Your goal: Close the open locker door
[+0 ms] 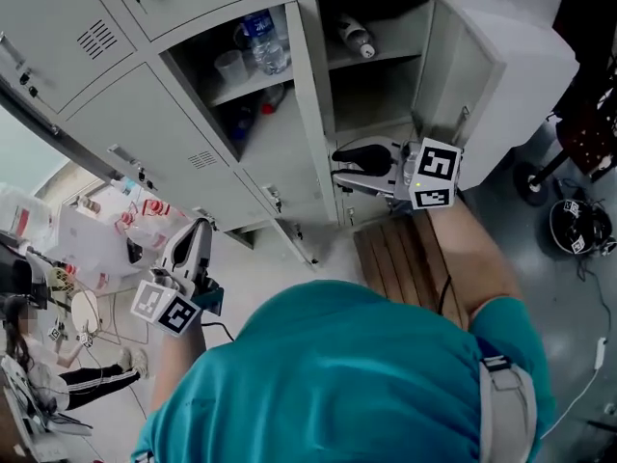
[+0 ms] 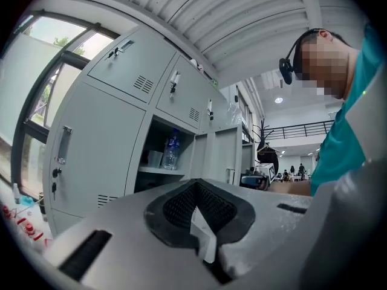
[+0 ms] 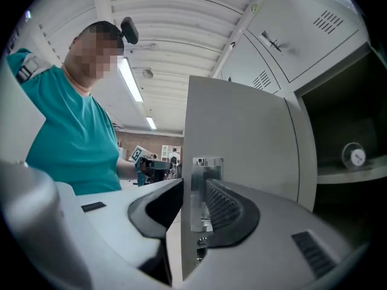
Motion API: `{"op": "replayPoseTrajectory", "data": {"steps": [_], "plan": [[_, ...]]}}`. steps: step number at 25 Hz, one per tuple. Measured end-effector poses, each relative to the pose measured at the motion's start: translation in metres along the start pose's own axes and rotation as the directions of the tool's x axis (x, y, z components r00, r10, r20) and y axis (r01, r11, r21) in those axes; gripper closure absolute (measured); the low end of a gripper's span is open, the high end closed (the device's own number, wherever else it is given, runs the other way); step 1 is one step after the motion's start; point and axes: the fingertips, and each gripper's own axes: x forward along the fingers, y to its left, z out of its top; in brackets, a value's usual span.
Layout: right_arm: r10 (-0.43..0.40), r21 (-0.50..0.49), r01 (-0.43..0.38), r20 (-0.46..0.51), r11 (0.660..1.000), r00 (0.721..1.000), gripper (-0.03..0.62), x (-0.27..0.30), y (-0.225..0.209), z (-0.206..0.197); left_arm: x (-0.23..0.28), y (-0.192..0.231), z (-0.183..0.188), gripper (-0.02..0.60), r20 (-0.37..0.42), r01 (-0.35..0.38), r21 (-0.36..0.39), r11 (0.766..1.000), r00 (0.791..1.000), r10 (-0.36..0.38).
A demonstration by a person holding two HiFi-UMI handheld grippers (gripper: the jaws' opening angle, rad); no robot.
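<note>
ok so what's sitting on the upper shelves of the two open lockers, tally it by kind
bottles: 2 (left one upright, right one lying on its side)
cup: 1
total: 3

I see my right gripper (image 1: pixel 343 165) held level at the grey lockers (image 1: pixel 174 133), just below the open door (image 1: pixel 477 75). My left gripper (image 1: pixel 198 231) hangs well apart, lower left. A water bottle (image 1: pixel 265 39) stands on a shelf.
</note>
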Motion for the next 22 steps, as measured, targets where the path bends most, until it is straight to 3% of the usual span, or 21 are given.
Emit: {"op": "replayPoseTrajectory", "data": {"steps": [5,11,15,22], "plan": [[0.065,0.018,-0.065,-0.004,0.998,0.998,0.48,0.003,-0.007,0.0,0.015,-0.004,-0.004,0.58,-0.023,0.042,0.008,0.999,0.999,-0.041],[0.19,0.05,-0.189,-0.017,0.981,0.982,0.485,0.015,-0.004,0.003,0.017,0.002,-0.007,0.58,-0.026,0.042,-0.002,0.999,0.999,-0.042],[0.254,0.071,-0.251,-0.043,0.965,0.966,0.532,0.028,-0.001,0.0,0.013,0.009,-0.007,0.58,-0.02,0.037,-0.007,0.999,0.999,-0.037],[0.285,0.065,-0.282,-0.053,0.957,0.957,0.551,0.052,-0.001,-0.001,0.005,0.027,-0.008,0.579,-0.008,0.032,-0.029,0.999,0.999,-0.032]]}}
